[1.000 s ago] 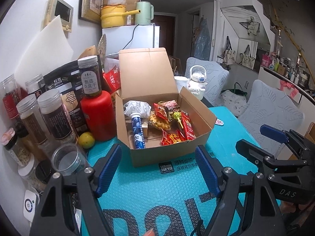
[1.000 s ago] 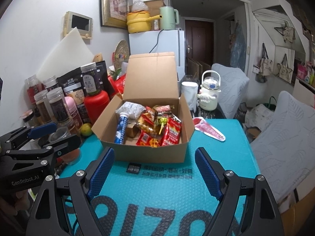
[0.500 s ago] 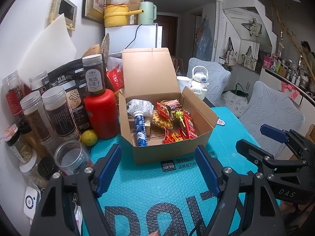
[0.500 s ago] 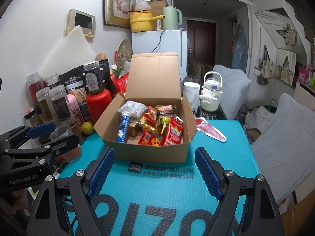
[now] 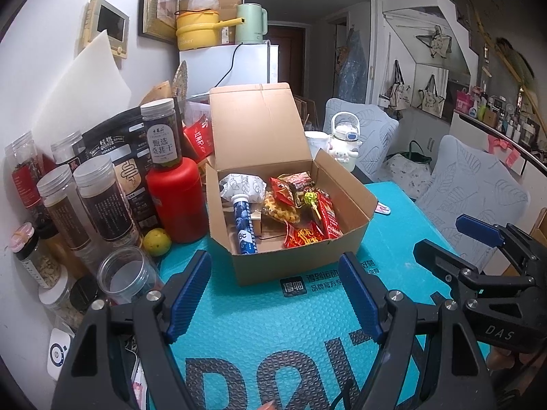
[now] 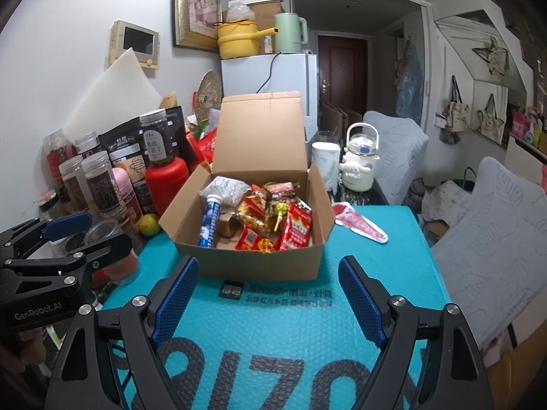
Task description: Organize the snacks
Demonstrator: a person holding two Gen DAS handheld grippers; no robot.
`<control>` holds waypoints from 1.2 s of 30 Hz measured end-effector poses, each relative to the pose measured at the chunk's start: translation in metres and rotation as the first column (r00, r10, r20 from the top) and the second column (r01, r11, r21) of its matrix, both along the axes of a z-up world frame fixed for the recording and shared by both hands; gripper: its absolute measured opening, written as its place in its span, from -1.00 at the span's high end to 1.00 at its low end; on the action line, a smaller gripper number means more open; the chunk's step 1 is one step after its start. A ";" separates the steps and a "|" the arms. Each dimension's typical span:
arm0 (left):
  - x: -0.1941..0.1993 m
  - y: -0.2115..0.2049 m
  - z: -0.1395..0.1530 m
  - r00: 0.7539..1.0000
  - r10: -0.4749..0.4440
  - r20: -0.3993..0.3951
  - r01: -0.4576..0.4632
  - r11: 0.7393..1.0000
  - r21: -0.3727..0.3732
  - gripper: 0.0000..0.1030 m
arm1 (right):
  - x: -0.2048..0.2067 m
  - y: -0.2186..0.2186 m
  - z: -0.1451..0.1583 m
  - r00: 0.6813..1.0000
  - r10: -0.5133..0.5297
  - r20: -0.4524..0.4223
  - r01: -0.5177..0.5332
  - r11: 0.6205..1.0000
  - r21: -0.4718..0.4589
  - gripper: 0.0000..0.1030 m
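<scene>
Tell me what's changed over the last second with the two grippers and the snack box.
Both grippers have eased slightly closer to the cardboard box, which looks a bit larger in both wrist views. Nothing was grasped or released: the left gripper and right gripper stay open and empty. The snacks and blue tube lie as before.

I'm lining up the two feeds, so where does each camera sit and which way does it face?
Left wrist: sits on the left gripper, low over the teal mat, facing the box from its left; its own open fingers show, plus the right gripper at right.
Right wrist: sits on the right gripper, facing the box more squarely; own open fingers show, left gripper at left.
Shared: box, mat, red bottle.
</scene>
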State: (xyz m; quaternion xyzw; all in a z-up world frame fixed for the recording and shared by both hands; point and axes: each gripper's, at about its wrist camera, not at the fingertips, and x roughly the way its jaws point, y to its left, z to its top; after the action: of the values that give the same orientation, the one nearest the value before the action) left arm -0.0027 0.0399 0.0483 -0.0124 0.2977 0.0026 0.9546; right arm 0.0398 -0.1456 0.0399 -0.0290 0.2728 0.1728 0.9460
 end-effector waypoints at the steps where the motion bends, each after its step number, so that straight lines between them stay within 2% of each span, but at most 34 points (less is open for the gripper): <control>1: 0.000 -0.001 0.000 1.000 -0.001 0.000 0.001 1.000 0.002 -0.49 | -0.001 -0.001 0.000 1.000 -0.001 0.001 0.001 1.000 0.001 -0.64; 36: 0.006 -0.004 -0.005 0.999 0.023 -0.032 -0.023 1.000 0.009 -0.49 | 0.015 0.003 -0.011 0.999 0.032 -0.042 -0.032 0.999 0.002 -0.64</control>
State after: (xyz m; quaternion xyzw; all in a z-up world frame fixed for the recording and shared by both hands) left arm 0.0031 0.0362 0.0434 -0.0116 0.3127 0.0151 0.9496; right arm 0.0544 -0.1430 0.0287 -0.0293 0.2918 0.1888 0.9372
